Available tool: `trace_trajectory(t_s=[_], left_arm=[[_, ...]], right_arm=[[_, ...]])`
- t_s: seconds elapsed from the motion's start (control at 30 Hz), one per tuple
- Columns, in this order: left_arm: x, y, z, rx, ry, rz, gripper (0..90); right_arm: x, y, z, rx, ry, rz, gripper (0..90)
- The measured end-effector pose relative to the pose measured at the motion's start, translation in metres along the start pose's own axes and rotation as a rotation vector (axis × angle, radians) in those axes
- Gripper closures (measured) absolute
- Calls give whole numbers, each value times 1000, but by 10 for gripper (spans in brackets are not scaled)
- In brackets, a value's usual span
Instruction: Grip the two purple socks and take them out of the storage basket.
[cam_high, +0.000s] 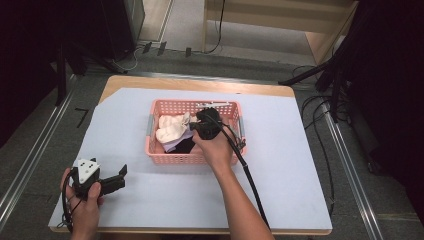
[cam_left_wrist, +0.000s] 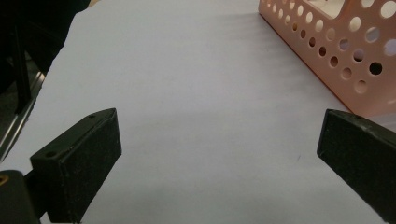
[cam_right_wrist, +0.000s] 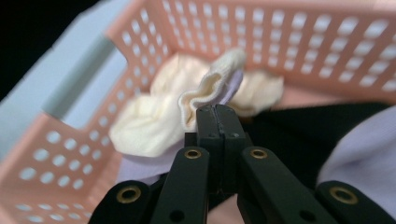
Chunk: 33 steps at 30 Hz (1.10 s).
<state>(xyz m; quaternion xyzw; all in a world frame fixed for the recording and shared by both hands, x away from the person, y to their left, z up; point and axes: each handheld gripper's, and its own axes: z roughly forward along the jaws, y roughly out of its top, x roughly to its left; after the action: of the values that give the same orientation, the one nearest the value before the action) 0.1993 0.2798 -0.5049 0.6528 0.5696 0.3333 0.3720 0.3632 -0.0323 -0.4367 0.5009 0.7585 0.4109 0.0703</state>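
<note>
A pink perforated basket (cam_high: 192, 103) stands at the middle of the white-covered table (cam_high: 280, 170), with cream socks (cam_high: 170, 129), a lilac one (cam_high: 172, 146) and a black one (cam_high: 186, 146) inside. My right gripper (cam_high: 192, 126) reaches into the basket from the near side. In the right gripper view its jaws (cam_right_wrist: 217, 112) are pressed together on the ribbed cuff of a cream sock (cam_right_wrist: 210, 86), with black cloth (cam_right_wrist: 299, 135) beside it. My left gripper (cam_high: 120, 178) rests near the table's front left corner, jaws wide open (cam_left_wrist: 219, 158) over bare table.
The basket wall (cam_left_wrist: 336, 51) lies to the right ahead of the left gripper. A black cable (cam_high: 250, 180) trails from the right gripper along the forearm. Metal rails (cam_high: 30, 155) and dark stands flank the table, with cables on the floor at right.
</note>
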Motion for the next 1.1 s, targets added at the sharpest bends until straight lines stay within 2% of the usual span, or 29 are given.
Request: trace_trajectory(t_s=[0.03,0.1,0.13,0.17,0.2,0.23,0.27,0.3,0.33,0.4,0.43,0.47,0.5,0.53,0.57,0.6,0.63,0.67,0.7,0.8,0.83,0.87,0.9,0.93,0.97,1.0,1.03,1.07,1.1], left_arm=[[0,0,0,2,-1,2,6],[0,0,0,1,-1,2,6],[0,0,0,1,-1,2,6],[0,0,0,1,0,2,6],[0,0,0,1,0,2,6],[0,0,0,0,0,3,6],[0,0,0,1,3,2,6],[-1,0,0,1,2,3,6],[-1,0,0,1,2,3,5],[-1,0,0,1,3,4,6],[-1,0,0,-1,2,4,6],[-1,0,0,-1,2,4,6],[0,0,0,-2,1,2,6],[0,0,0,-2,1,2,6],[0,0,0,-2,-1,1,6],[0,0,0,-1,-1,1,6],[0,0,0,-1,-1,1,6],[0,0,0,1,-2,1,6],[0,0,0,0,0,0,6],[0,0,0,6,-1,3,6],[0,0,0,3,1,2,6],[0,0,0,3,1,2,6],[0,0,0,3,0,0,6],[0,0,0,1,0,2,6],[0,0,0,-1,-2,1,6],[0,0,0,-1,-2,1,6],[0,0,0,1,-1,0,6],[0,0,0,1,-1,0,6],[0,0,0,1,-3,3,6]], right_arm=[[2,4,-13,-78,4,-22,900],[2,5,-17,-95,3,-28,900],[3,7,-23,-131,1,-31,900],[4,9,-35,-201,19,-35,900],[4,9,-35,-201,19,-35,900],[7,11,-47,-259,36,-55,900],[7,11,-47,-259,36,-55,900],[11,12,-54,-298,70,-69,900],[11,12,-54,-298,70,-69,900],[16,14,-56,-297,141,-83,900],[21,14,-54,-289,211,-118,900],[21,14,-54,-289,211,-118,900],[24,13,-49,-265,211,-149,900],[24,13,-49,-265,211,-149,900],[20,12,-37,-207,108,-146,900],[18,12,-33,-185,82,-140,900],[18,12,-33,-185,82,-140,900],[15,10,-26,-144,21,-133,900],[11,7,-15,-75,0,-114,900],[11,2,1,12,27,-110,879],[13,2,11,48,68,-81,796],[13,2,11,48,68,-81,796],[18,2,20,79,81,-28,708],[18,2,20,79,81,-28,708],[23,2,30,111,70,-34,624],[27,2,36,127,56,-42,586],[31,1,41,156,42,-51,570],[31,1,41,156,42,-51,570],[42,0,50,190,9,-76,523]])
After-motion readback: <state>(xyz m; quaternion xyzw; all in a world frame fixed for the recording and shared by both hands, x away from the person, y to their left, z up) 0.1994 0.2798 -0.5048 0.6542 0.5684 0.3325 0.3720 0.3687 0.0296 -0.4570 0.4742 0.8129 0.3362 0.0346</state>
